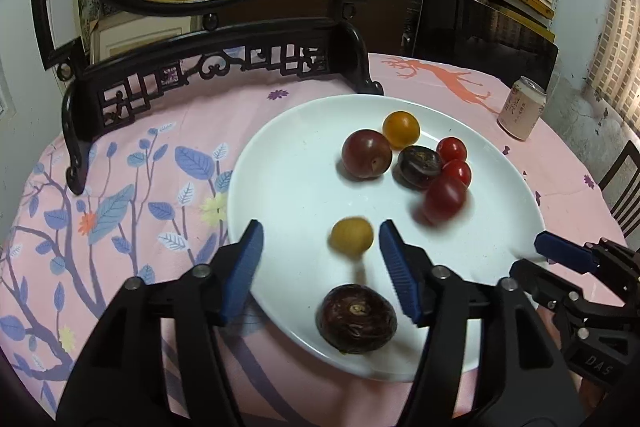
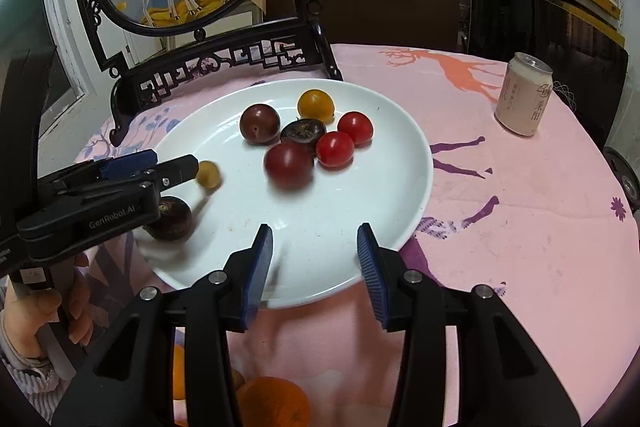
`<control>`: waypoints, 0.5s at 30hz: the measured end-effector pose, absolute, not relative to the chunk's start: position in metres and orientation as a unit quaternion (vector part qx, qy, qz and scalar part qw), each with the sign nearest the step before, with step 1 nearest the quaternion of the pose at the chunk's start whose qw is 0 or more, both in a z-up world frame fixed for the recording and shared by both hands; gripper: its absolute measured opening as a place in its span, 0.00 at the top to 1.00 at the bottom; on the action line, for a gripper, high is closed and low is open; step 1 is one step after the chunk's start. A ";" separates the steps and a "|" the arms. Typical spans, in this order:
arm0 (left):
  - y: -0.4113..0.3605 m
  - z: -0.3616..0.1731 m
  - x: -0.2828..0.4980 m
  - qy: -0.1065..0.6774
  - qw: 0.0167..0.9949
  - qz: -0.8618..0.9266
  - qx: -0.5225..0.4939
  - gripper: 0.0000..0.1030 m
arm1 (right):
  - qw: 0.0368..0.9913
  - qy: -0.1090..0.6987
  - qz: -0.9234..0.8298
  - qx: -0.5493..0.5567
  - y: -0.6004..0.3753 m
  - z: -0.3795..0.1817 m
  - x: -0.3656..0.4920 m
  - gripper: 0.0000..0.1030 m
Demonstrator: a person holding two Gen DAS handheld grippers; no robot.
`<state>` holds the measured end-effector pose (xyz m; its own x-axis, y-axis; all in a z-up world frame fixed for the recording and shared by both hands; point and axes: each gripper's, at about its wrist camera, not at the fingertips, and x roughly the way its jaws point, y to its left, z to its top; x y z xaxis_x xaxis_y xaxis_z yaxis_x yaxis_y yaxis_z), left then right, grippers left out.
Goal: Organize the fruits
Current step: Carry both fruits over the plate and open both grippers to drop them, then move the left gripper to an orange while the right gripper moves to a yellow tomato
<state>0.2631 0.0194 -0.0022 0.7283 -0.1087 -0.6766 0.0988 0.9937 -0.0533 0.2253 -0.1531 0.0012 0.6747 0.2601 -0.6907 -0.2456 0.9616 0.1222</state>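
From the left wrist view, my left gripper (image 1: pixel 320 259) hangs over the near side of the plate (image 1: pixel 280 187), jaws spread and holding nothing. A small yellow fruit (image 1: pixel 351 237), blurred, sits between the tips, closer to the right pad and apart from both as far as I can tell. A dark fruit (image 1: pixel 356 319) lies nearer still, just inside the near rim between the finger frames. The rest, a plum (image 1: pixel 366 154), an orange tomato (image 1: pixel 401 129), a dark round fruit (image 1: pixel 419 167) and three red tomatoes (image 1: pixel 452 169), cluster toward the plate's far right. My right gripper (image 1: pixel 556 253) shows at the right rim.

From the right wrist view, my right gripper (image 2: pixel 314 259) hovers over the near rim of the plate (image 2: pixel 416 187), jaws apart and empty. The red cluster (image 2: pixel 334 148) lies straight ahead past mid-plate, nearer this arm than the left. The yellow fruit (image 2: pixel 208 174) sits at the left gripper (image 2: pixel 160 167) tips by the plate's left edge. An orange (image 2: pixel 274 403) waits low, off the plate, behind the fingers; I judge it the right hand's next pick.
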 end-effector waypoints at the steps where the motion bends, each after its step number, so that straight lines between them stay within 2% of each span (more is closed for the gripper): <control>1: 0.019 -0.001 0.262 0.362 0.930 -0.055 -0.003 0.37 | 0.916 0.377 0.138 0.009 -0.153 0.002 0.225 0.57; 15: 0.004 0.012 0.224 0.341 0.938 -0.061 0.028 0.24 | 0.932 0.333 0.137 -0.036 -0.139 0.020 0.184 0.54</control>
<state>0.2236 0.0045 0.0116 0.7604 -0.0947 -0.6426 0.1325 0.9911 0.0107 0.1839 -0.1394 0.0204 0.7413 0.2317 -0.6300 -0.2799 0.9597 0.0236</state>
